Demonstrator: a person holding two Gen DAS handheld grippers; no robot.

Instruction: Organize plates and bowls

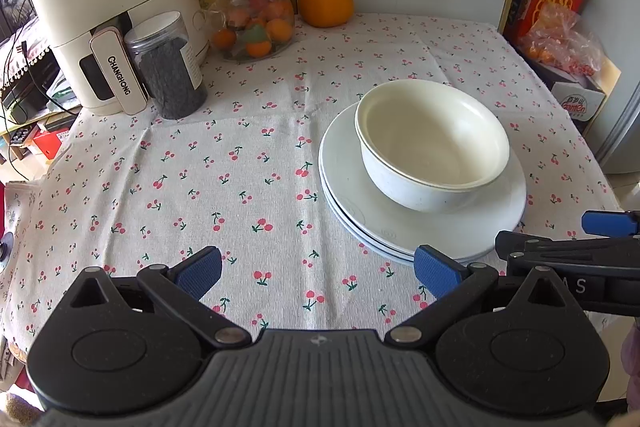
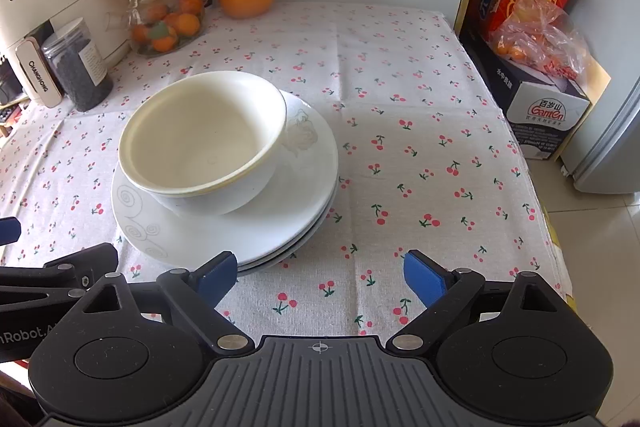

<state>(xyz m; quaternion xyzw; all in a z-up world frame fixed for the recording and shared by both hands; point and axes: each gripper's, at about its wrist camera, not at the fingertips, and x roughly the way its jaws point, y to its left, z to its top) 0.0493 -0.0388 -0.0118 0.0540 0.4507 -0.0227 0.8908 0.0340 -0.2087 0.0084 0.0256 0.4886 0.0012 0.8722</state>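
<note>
Both grippers spread wide, pinching nothing: left gripper, right gripper. Bowls, looks like two nested, sit on stacked plates on the bench. Stack is ahead-right of the left gripper, ahead-left of the right gripper, its near edge just beside each inner pad. Judgement: glazed ceramic, stiff, slick, chips easily, whole stack heavy. Bowls: pinch the rim wall, one pad inside, one outside. Plates: low edge close to cloth, so slide a pad under the lip, grip slowly. Stack looks already sorted; only shifting may remain
</note>
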